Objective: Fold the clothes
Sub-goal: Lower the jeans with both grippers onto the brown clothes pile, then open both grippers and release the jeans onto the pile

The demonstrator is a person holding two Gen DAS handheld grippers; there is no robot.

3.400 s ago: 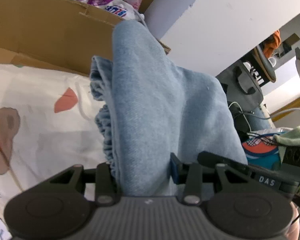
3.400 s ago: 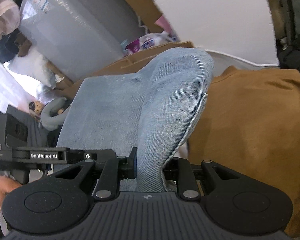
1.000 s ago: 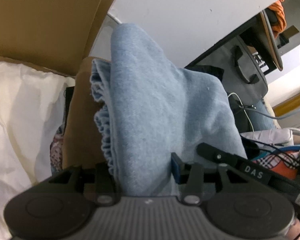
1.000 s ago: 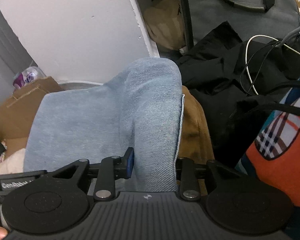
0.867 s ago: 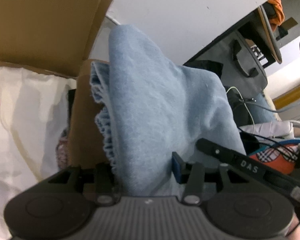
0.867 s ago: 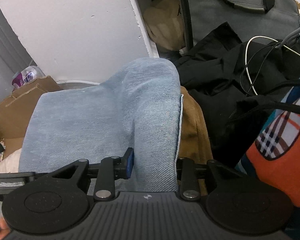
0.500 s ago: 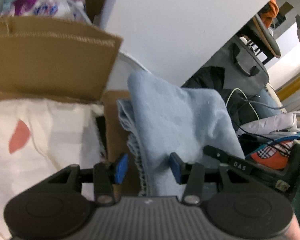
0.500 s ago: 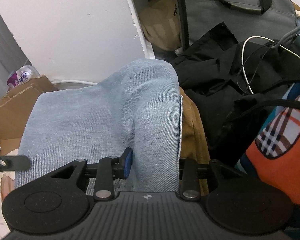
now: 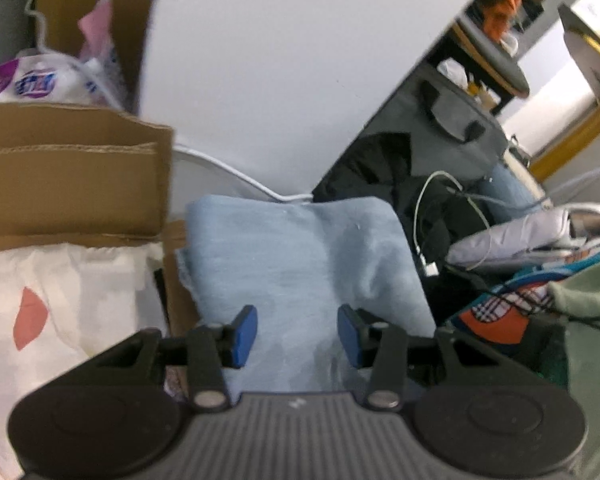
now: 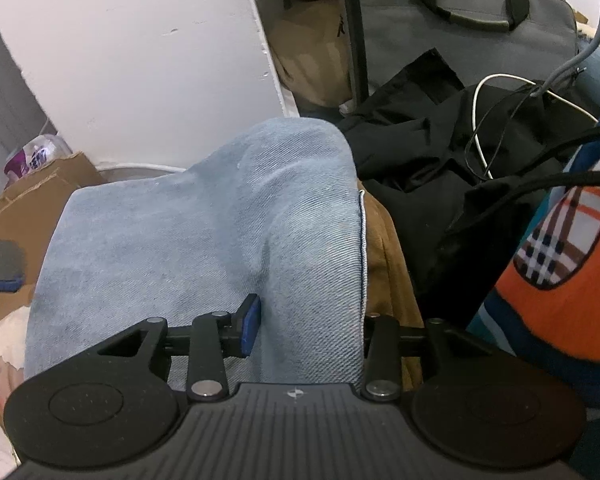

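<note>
A folded light-blue denim garment (image 9: 300,256) lies on a brown garment (image 9: 176,296) beside a cardboard box. My left gripper (image 9: 296,334) hovers above it, open, both blue pads bare and clear of the cloth. In the right wrist view the denim garment (image 10: 204,232) humps up between the jaws of my right gripper (image 10: 312,312). Those jaws are opening, with a thick fold still filling the gap and touching the left pad. The cloth hides the right pad. The brown garment (image 10: 384,248) shows along the denim's right edge.
A cardboard box (image 9: 72,184) and a white patterned sheet (image 9: 60,288) lie to the left. A white wall panel (image 10: 140,60) stands behind. A black garment with cables (image 10: 440,168), a grey bag (image 10: 460,28) and an orange plaid fabric (image 10: 560,264) crowd the right.
My left gripper has let go of the denim and risen; the cloth now lies flat below its bare pads. The right jaws have spread a little, and that hand has stayed put.
</note>
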